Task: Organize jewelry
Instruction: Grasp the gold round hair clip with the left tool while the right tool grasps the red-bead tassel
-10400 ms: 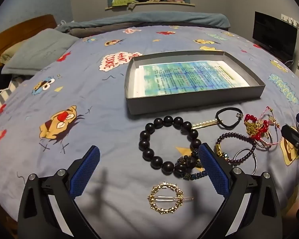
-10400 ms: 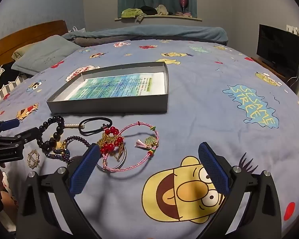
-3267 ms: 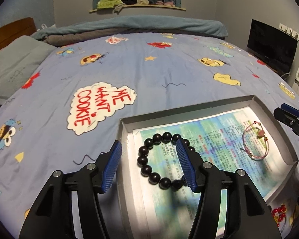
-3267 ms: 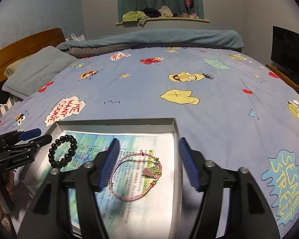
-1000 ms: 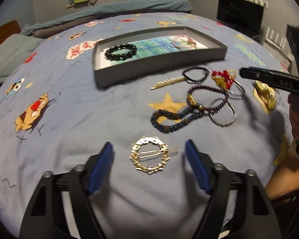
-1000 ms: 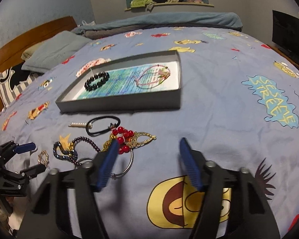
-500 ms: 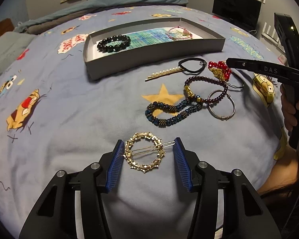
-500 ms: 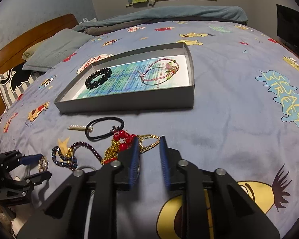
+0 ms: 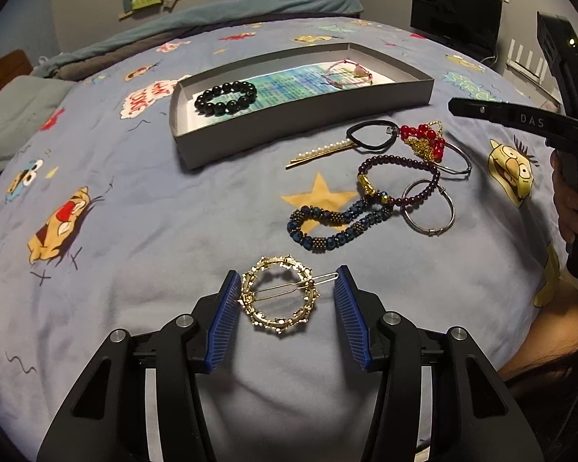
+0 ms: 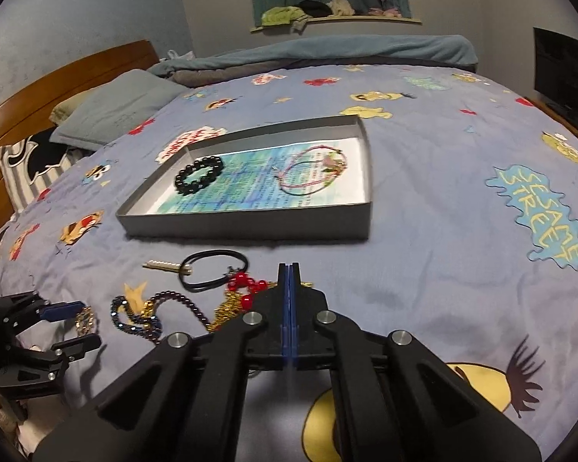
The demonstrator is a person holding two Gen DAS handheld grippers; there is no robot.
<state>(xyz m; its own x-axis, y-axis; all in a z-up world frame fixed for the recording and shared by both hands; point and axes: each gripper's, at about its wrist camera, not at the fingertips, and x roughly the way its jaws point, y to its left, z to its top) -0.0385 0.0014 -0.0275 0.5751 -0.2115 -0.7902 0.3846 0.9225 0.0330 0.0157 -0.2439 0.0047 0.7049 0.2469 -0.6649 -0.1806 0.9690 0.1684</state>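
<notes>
A round gold hair clip point(image 9: 279, 298) lies on the bedspread between the blue pads of my left gripper point(image 9: 287, 275), which is open around it; the left pad looks close to or touching its rim. My right gripper point(image 10: 289, 267) is shut, its tips over the red-and-gold bead piece point(image 10: 246, 288); I cannot tell if it pinches anything. The grey tray point(image 9: 304, 121) holds a black bead bracelet point(image 9: 225, 96) and a pink cord bracelet point(image 9: 346, 75). A blue bead bracelet point(image 9: 339, 221), a purple bead bracelet point(image 9: 400, 181), silver bangles point(image 9: 429, 211), a black hair tie point(image 9: 372, 136) and a pearl pin point(image 9: 320, 154) lie loose.
The bed carries a blue cartoon-print spread point(image 10: 462, 231). A pillow point(image 10: 115, 111) and wooden headboard point(image 10: 38, 84) are at the left, a folded blanket point(image 10: 327, 54) at the far side, a dark TV point(image 10: 562, 65) at the right.
My left gripper has narrowed around the gold hair clip. My right gripper has closed fully shut over the red-and-gold beads.
</notes>
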